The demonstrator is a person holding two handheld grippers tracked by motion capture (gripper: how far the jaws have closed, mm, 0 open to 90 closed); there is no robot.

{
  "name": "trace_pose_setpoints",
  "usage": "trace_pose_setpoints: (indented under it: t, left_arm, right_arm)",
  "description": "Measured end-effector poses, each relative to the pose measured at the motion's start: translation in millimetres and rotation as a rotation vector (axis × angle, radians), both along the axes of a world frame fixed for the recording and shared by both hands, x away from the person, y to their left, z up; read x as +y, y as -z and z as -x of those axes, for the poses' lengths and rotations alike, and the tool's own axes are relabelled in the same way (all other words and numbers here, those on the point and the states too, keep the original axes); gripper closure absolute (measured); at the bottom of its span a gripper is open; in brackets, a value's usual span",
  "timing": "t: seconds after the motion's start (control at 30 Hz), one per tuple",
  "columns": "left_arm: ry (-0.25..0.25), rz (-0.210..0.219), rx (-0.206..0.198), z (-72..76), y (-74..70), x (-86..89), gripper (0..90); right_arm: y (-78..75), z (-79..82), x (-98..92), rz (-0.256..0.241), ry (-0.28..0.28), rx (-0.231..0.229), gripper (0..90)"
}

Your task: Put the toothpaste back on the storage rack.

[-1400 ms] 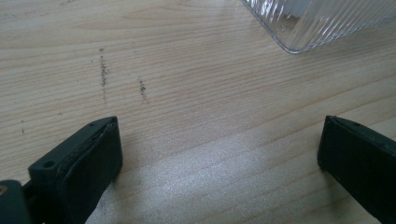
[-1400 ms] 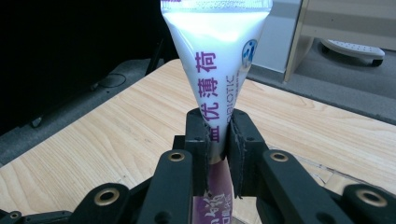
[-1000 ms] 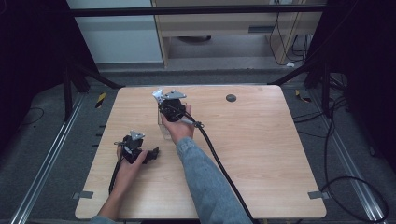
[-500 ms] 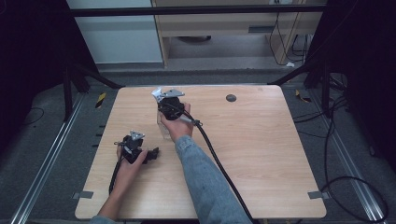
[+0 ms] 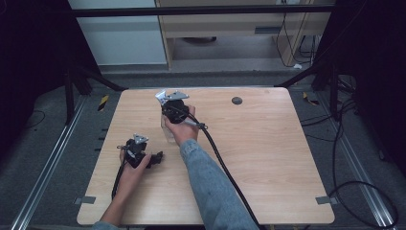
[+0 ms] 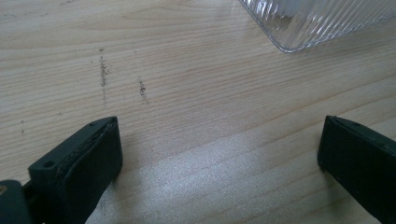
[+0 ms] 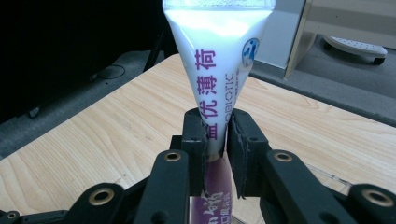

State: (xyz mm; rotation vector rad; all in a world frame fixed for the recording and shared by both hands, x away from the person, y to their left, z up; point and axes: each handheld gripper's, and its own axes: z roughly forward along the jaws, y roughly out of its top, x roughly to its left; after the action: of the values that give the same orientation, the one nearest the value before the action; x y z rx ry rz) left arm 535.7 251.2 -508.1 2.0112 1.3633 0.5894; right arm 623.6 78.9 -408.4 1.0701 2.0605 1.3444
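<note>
A pale wooden tabletop (image 5: 268, 158) in a dark workshop, and we've got the white tube (image 7: 215, 79) pinched firmly between the right gripper's (image 7: 215, 140) jaws, raised near the far edge, left of the middle. Pick-up looks done; placing remains, we judge. Our left gripper (image 6: 219, 154) rests by the left edge, jaws wide apart, beside a ribbed clear container (image 6: 322, 21); we can't make out what's inside.

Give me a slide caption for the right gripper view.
Right tool shut on a white tube with purple lettering, held above the wooden table.
</note>
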Motion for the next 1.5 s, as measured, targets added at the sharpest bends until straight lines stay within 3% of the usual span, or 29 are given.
trace_pose_setpoints:
  t: [0.2, 0.67, 1.5]
  left_arm:
    - [0.000, 0.000, 0.000, 0.0, 0.0, 0.0, 0.0]
    - [0.001, 0.000, 0.000, -0.1, 0.0, 0.0, 0.0]
    - [0.000, 0.000, -0.001, -0.1, 0.0, 0.0, 0.0]
  right_arm:
    - [-1.8, 1.5, -0.3, -0.021, -0.013, 0.016, 72.9]
    - [-3.5, 7.4, -3.9, -0.015, -0.028, 0.016, 70.7]
    - [-13.3, 14.0, -25.2, -0.013, -0.029, 0.016, 66.8]
